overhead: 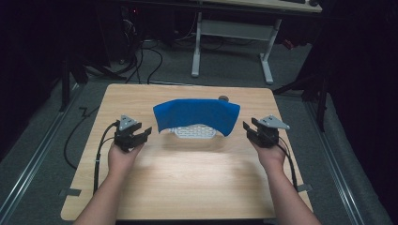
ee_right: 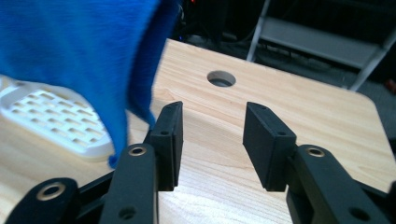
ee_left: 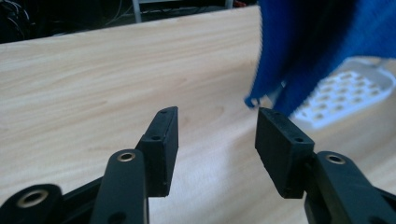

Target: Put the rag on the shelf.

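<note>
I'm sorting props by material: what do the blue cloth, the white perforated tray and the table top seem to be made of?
Blue cloth: soft fabric, probably fleece or microfibre; matte, fuzzy nap and a frayed edge.
White perforated tray: likely moulded plastic; smooth, slightly glossy, with a regular grid of holes.
Table top: light wood or wood-look laminate; printed-looking grain, satin sheen, rounded corners.

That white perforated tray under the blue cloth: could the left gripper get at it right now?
Probably not directly. The blue cloth drapes over most of the white tray, hanging between it and the open left gripper; only the tray's near edge shows.
</note>
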